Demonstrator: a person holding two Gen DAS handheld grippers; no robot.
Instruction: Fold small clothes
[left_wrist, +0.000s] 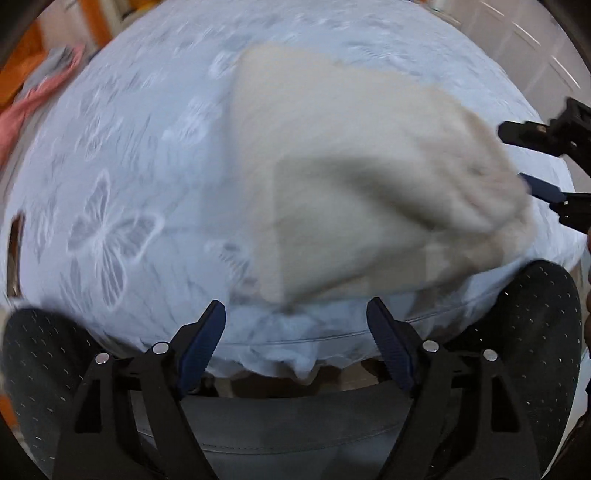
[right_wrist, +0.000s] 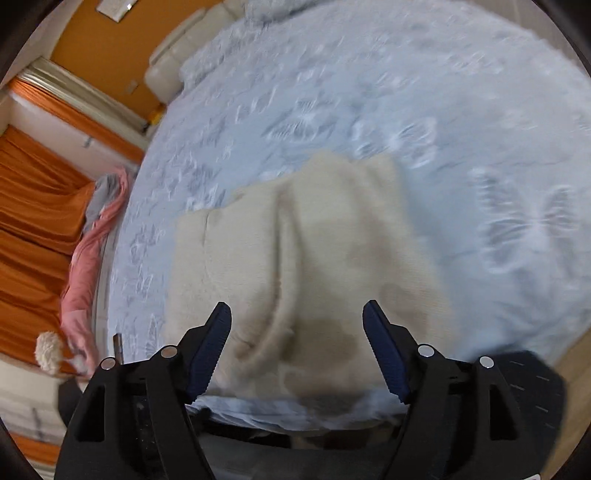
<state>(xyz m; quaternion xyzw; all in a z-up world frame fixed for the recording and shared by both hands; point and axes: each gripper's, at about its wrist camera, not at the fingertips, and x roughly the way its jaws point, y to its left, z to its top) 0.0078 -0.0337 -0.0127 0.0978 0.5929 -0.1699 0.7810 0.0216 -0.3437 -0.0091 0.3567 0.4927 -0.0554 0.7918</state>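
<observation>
A cream knitted garment (left_wrist: 354, 184) lies folded over on a pale blue bedspread with a butterfly pattern (left_wrist: 110, 221). My left gripper (left_wrist: 295, 332) hangs open above the bed's near edge, just short of the garment, with nothing between its fingers. In the right wrist view the same garment (right_wrist: 295, 251) fills the middle, and my right gripper (right_wrist: 297, 336) stands open over its near end, its pads apart from the cloth. That right gripper (left_wrist: 532, 162) also shows at the right edge of the left wrist view, beside the garment's right end.
A pink and grey garment (right_wrist: 88, 258) lies at the bed's left edge, also seen as pink cloth (left_wrist: 33, 99) in the left wrist view. Orange curtains (right_wrist: 33, 206) hang to the left. A person's dark dotted trouser knees (left_wrist: 535, 332) stand at the bed's near edge.
</observation>
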